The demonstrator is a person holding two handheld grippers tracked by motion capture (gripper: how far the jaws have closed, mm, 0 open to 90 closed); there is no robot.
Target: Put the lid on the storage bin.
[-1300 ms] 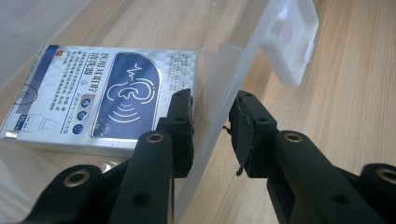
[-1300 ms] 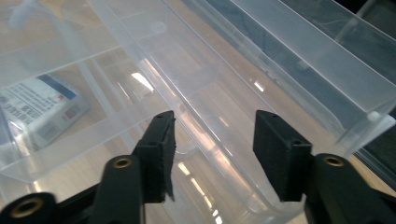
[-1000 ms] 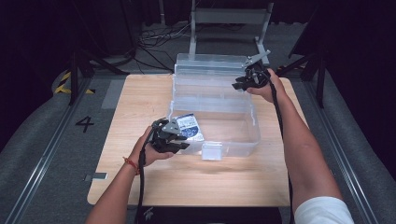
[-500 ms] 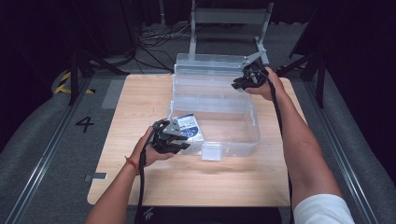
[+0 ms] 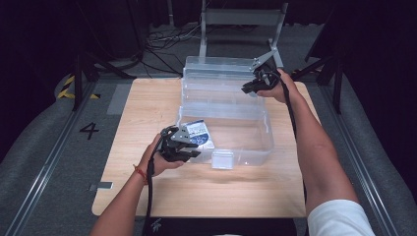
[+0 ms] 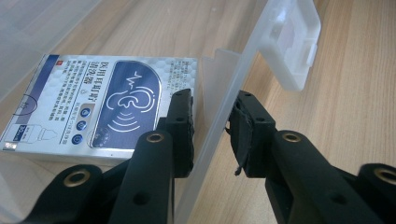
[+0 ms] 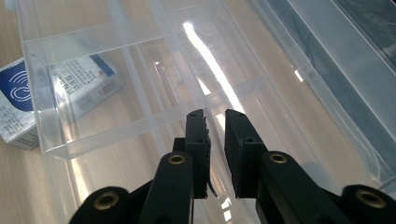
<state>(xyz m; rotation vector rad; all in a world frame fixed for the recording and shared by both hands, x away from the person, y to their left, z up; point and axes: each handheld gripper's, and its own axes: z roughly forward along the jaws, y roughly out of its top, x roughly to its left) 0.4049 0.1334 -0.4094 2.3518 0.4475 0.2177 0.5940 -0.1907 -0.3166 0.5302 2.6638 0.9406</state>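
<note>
Straddling the front wall of the light, stiff, slippery clear plastic box (image 5: 223, 123) mid-frame, the left gripper (image 6: 212, 135) stands slightly apart, while the right gripper (image 7: 215, 154), jaws just closing, narrows on its thin rear edge, the sensible grip point.

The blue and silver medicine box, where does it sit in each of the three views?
High view: the medicine box lies in the clear bin's near left corner, beside the left gripper.
Left gripper view: left of centre, behind the bin's front wall.
Right gripper view: left edge, seen through clear plastic.
Shared landmark: the bin's white latch.
</note>
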